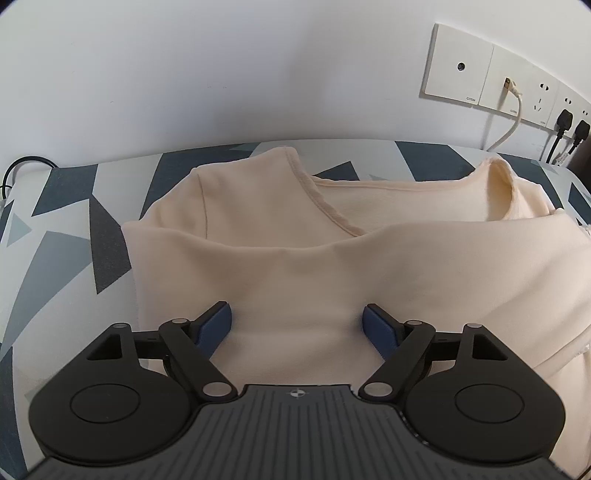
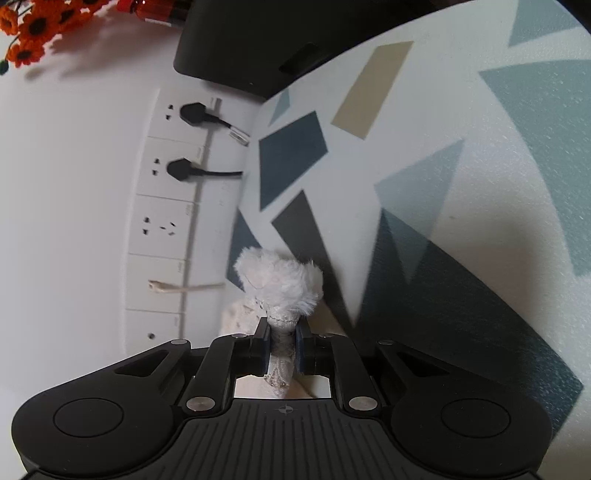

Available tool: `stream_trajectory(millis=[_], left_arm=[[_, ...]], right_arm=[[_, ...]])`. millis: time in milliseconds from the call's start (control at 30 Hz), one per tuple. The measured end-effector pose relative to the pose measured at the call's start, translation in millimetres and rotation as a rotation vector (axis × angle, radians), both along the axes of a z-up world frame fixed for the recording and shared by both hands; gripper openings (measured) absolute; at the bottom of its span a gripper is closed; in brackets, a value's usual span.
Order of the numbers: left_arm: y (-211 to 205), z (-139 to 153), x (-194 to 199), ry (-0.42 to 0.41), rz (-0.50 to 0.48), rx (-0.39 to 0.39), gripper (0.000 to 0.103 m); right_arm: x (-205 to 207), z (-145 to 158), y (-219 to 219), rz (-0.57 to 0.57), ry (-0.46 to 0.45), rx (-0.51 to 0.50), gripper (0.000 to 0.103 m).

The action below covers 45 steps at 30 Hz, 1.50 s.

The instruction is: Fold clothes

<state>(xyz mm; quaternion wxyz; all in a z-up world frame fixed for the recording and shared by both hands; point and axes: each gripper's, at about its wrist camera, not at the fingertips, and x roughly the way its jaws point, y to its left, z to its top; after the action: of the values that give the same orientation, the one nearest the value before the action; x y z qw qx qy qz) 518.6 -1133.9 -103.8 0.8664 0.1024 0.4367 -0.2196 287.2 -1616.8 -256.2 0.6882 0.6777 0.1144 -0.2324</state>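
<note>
A cream top [image 1: 280, 258] lies partly folded on a table with a grey and blue triangle-patterned cover [image 1: 55, 236]. Its neckline [image 1: 495, 188] faces the wall at the back right. My left gripper [image 1: 297, 325] is open, its blue pads on either side of the cloth's near part, nothing held. My right gripper [image 2: 282, 343] is shut on a fluffy white trimmed edge of the garment [image 2: 279, 284], held above the patterned cover [image 2: 424, 184] with the view rolled sideways.
A white wall with socket plates [image 1: 491, 81] and black plugs [image 1: 570, 125] stands behind the table. A black cable [image 1: 22, 166] hangs at the back left. A black device [image 2: 258, 40] and orange flowers [image 2: 33, 26] sit near the sockets [image 2: 166, 199].
</note>
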Motion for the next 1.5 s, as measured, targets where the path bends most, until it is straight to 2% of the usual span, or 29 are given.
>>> stream_trajectory(millis=[100, 200, 267, 300, 367, 433, 533, 600, 733, 833, 967, 1000, 1067, 1167, 1300, 1400, 1500], left_arm=[[0, -1, 0, 0.0, 0.0, 0.004, 0.081], [-1, -1, 0, -0.003, 0.0, 0.009, 0.082], [-1, -2, 0, -0.006, 0.0, 0.013, 0.084], [-1, -3, 0, -0.007, 0.0, 0.013, 0.084], [-1, -3, 1, -0.002, 0.0, 0.015, 0.084], [0, -3, 2, 0.005, 0.001, 0.017, 0.084], [0, -3, 2, 0.009, 0.005, 0.014, 0.085], [1, -4, 3, 0.014, 0.007, 0.01, 0.085], [2, -5, 4, 0.015, 0.004, 0.007, 0.087], [9, 3, 6, 0.038, 0.036, -0.044, 0.084], [48, 34, -1, 0.071, 0.147, -0.247, 0.083], [58, 42, -3, 0.073, 0.158, -0.285, 0.083], [73, 55, -9, 0.047, 0.155, -0.312, 0.083], [94, 70, -21, -0.008, 0.157, -0.327, 0.083], [119, 71, -27, 0.002, 0.179, -0.34, 0.083], [134, 65, -29, 0.028, 0.208, -0.339, 0.083], [145, 58, -33, 0.054, 0.234, -0.333, 0.083]], right_arm=[[-3, -5, 4, -0.016, -0.02, 0.008, 0.022], [-3, -7, 4, -0.013, -0.065, -0.029, 0.031], [2, -8, 1, -0.005, -0.061, -0.039, 0.034], [3, -8, 0, -0.006, -0.058, -0.041, 0.034], [4, -6, -1, -0.014, -0.052, -0.041, 0.013], [5, -5, -2, -0.022, -0.045, -0.041, 0.012], [-1, 10, 2, -0.014, 0.007, -0.128, 0.012], [-4, 7, 3, -0.002, 0.061, -0.156, 0.012], [7, 25, 12, 0.046, 0.093, -0.265, 0.012], [17, 41, 19, 0.082, 0.114, -0.354, 0.012], [29, 62, 29, 0.13, 0.141, -0.472, 0.012], [33, 67, 31, 0.142, 0.148, -0.501, 0.012], [39, 77, 36, 0.167, 0.162, -0.56, 0.012], [62, 100, 66, 0.291, 0.158, -0.742, 0.012], [98, 112, 125, 0.532, 0.106, -0.954, 0.013], [123, 104, 169, 0.744, 0.059, -1.036, 0.013], [145, 79, 202, 0.925, 0.074, -1.055, 0.013]])
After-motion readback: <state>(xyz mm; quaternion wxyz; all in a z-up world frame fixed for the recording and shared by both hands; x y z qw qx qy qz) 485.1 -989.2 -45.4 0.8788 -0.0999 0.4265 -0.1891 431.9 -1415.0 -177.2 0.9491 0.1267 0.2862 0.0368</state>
